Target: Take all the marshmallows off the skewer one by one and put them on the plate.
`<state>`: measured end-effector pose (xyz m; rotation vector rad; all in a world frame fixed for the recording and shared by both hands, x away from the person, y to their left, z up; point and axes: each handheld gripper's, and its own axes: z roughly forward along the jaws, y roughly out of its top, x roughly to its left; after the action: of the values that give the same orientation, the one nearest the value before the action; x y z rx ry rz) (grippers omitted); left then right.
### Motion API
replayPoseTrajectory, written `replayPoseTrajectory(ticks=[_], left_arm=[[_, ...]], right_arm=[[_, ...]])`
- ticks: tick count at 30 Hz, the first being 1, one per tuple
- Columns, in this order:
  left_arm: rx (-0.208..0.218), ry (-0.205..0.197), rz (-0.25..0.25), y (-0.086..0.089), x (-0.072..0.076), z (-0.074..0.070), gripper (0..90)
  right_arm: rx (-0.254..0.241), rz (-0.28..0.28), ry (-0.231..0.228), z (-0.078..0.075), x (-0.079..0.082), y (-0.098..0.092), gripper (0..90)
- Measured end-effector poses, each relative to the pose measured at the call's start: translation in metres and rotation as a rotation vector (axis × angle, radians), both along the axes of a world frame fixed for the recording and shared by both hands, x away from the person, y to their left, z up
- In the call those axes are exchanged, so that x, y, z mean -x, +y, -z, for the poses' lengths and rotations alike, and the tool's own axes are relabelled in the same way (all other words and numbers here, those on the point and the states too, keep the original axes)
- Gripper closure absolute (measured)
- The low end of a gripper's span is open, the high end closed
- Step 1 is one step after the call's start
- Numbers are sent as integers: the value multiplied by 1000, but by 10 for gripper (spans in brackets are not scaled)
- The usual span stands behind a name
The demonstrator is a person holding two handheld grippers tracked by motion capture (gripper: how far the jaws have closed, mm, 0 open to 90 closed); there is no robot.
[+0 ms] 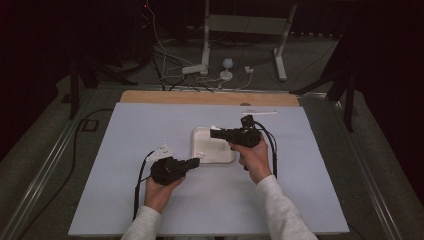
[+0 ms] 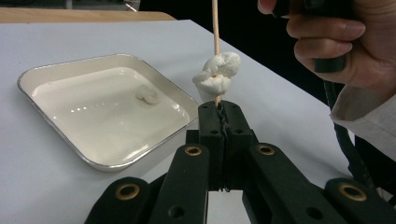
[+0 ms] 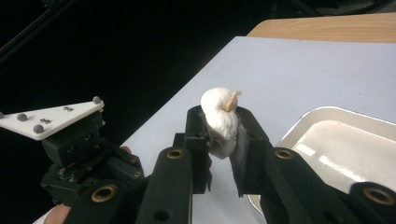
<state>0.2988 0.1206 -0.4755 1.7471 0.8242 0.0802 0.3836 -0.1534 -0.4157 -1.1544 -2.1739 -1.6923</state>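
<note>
Nearest the person, the left gripper (image 1: 196, 161) sits low over the pale blue table cover (image 1: 125, 150), its black jaws pressed fully together on the lower end of a thin wooden skewer (image 2: 215, 28). In the left gripper view the skewer rises upright from the closed jaws, and a soft white marshmallow piece (image 2: 217, 74) is threaded on it just above the jaw tips.

A little farther on, the right gripper (image 1: 216, 133) is held above the table, pointing toward the left. In the right gripper view its jaws are closed on a white marshmallow piece (image 3: 222, 121), the pads squeezing its sides, with a skewer tip poking out of its top. Whether this is the same piece as the one in the left gripper view I cannot tell.

Beyond and between the grippers lies a shallow square cream-white tray (image 2: 42, 74) on the cover, holding another small white marshmallow lump (image 2: 147, 94) near its middle.
</note>
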Motion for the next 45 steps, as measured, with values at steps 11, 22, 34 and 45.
replayPoseTrajectory(ticks=[11,22,34,45], left_arm=[[-35,-19,-3,1,1,0,900],[-8,7,-57,11,-2,1,900],[-2,20,-67,13,-3,2,900],[4,24,-73,14,-4,2,900]], right_arm=[[-23,55,-7,-9,-4,-7,799],[-4,92,-45,-17,-4,-26,795],[111,105,-47,6,-3,-20,775],[167,127,-18,26,-3,-15,771]])
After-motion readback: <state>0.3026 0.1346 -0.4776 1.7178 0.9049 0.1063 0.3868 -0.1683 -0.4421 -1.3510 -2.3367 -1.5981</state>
